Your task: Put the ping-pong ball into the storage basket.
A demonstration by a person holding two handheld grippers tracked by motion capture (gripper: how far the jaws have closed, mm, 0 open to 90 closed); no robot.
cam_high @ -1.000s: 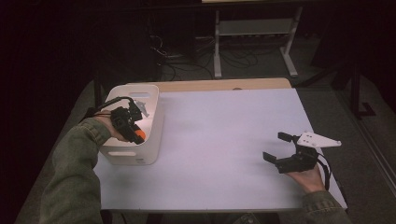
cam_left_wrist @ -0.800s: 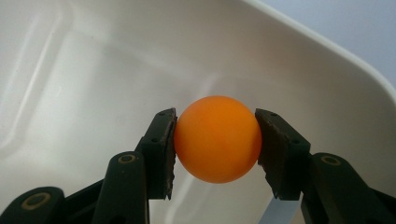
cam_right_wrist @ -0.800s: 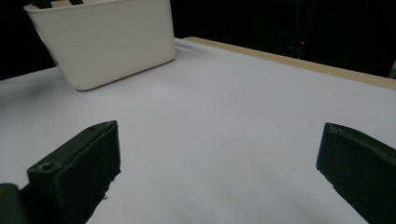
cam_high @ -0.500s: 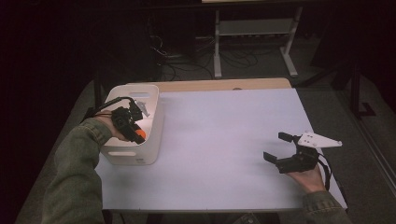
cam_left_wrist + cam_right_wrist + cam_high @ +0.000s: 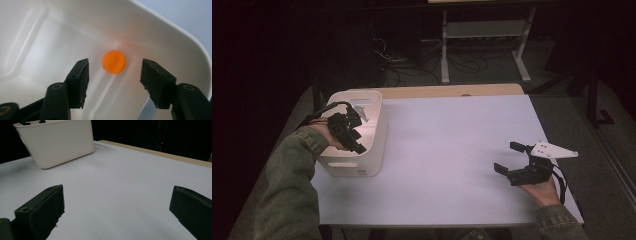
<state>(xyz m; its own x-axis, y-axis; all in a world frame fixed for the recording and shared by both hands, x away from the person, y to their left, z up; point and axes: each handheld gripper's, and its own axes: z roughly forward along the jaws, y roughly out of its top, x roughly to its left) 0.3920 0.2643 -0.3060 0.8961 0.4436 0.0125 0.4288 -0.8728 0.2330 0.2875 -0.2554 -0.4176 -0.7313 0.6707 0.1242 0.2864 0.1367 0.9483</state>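
One orange ball (image 5: 114, 62) is lying on the floor of the white bin (image 5: 374, 145), left of frame, beyond the left claw (image 5: 113, 80), which is hanging parted and empty; earlier it was carrying the ball. Reaching back in risks nudging it. Lower right, the right claw (image 5: 512, 159) is resting wide open over the worktop (image 5: 452, 145), unchanged.

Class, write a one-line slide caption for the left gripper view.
Open left gripper above an orange ball lying inside a white bin.
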